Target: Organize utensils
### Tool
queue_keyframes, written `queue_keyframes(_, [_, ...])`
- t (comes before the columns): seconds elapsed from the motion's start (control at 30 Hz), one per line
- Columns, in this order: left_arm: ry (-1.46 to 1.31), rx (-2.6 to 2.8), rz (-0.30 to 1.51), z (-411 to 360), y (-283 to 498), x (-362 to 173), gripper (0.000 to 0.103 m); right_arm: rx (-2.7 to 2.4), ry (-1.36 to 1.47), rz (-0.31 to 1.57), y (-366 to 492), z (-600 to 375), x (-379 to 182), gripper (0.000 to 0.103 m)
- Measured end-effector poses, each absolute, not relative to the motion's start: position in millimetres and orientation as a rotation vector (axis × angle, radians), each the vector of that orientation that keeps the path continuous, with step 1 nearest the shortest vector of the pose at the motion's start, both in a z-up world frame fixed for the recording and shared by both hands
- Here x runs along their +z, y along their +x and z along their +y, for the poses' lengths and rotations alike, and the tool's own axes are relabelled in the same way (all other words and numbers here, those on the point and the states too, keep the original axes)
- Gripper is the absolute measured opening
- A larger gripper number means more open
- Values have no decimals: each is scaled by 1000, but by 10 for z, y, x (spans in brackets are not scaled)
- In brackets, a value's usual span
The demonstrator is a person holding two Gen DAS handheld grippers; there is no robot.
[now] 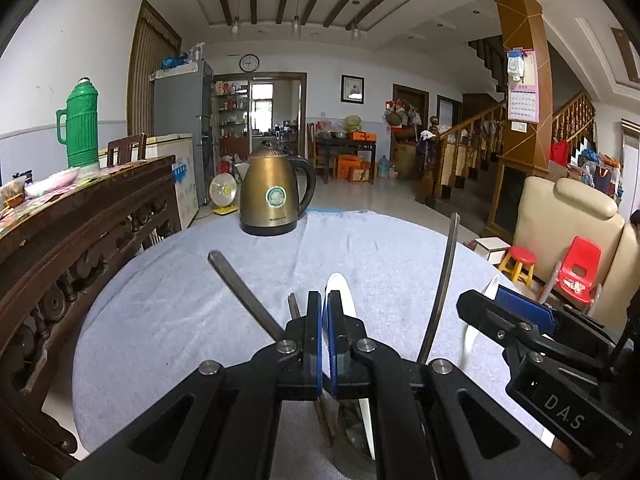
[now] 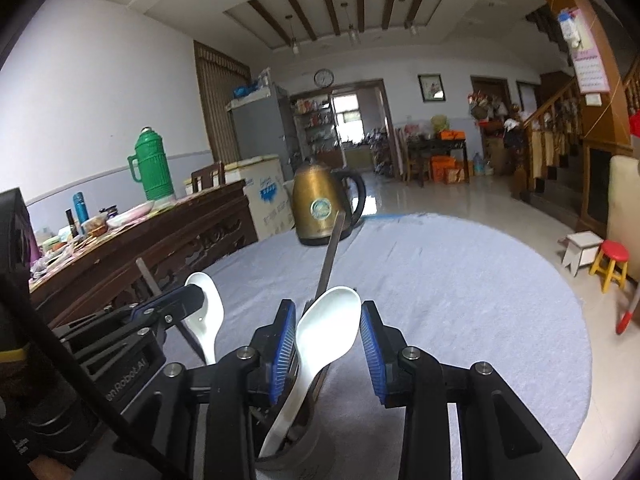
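Left gripper [image 1: 324, 312] clamped on white spoon [image 1: 340, 292]. Right gripper [image 2: 328, 332] part open around second spoon [image 2: 328, 320], pads clear. Both spoons standing in cup [image 2: 296, 452].

Each wrist camera is sitting just behind its own claw, looking forward and slightly downward across the round, grey-cloth-covered surface [image 1: 180, 312] at close range. The left view is facing straight ahead; the right view is tilting. Both are sharing the brass-coloured metal electric kettle [image 1: 274, 194] [image 2: 322, 210] and the room behind it.
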State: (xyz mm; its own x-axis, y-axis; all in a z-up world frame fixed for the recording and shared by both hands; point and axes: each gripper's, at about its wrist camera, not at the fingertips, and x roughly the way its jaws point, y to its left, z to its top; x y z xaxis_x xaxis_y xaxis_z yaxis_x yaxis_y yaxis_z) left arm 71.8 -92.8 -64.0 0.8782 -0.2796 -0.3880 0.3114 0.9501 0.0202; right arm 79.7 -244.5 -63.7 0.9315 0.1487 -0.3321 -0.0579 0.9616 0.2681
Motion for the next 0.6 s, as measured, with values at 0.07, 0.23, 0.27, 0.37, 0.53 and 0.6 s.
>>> queue_keyframes(0.07, [78,-319,403,-897,689,-618,10,118,281,366,791,-2493,-641,51])
queue_keyframes(0.23, [75,-295,329,-774,506,-493,49,84,361,354,773,-2711,-643,51])
queue_keyframes(0.27, [81,-290,309,-756,465,-466,49,75,370,353,771,-2739,-648,51])
queue_keyframes(0.37, [84,-277,282,-690,401,-426,51,40,434,372,805,-2898,-702,51])
queue_keyframes(0.53, [58,-244,295,-529,433,-407,51,-1,510,400,833,-3100,-794,51])
queue_keyframes(0.6, [45,-217,299,-435,453,-398,53,-12,527,411,841,-3160,-821,51])
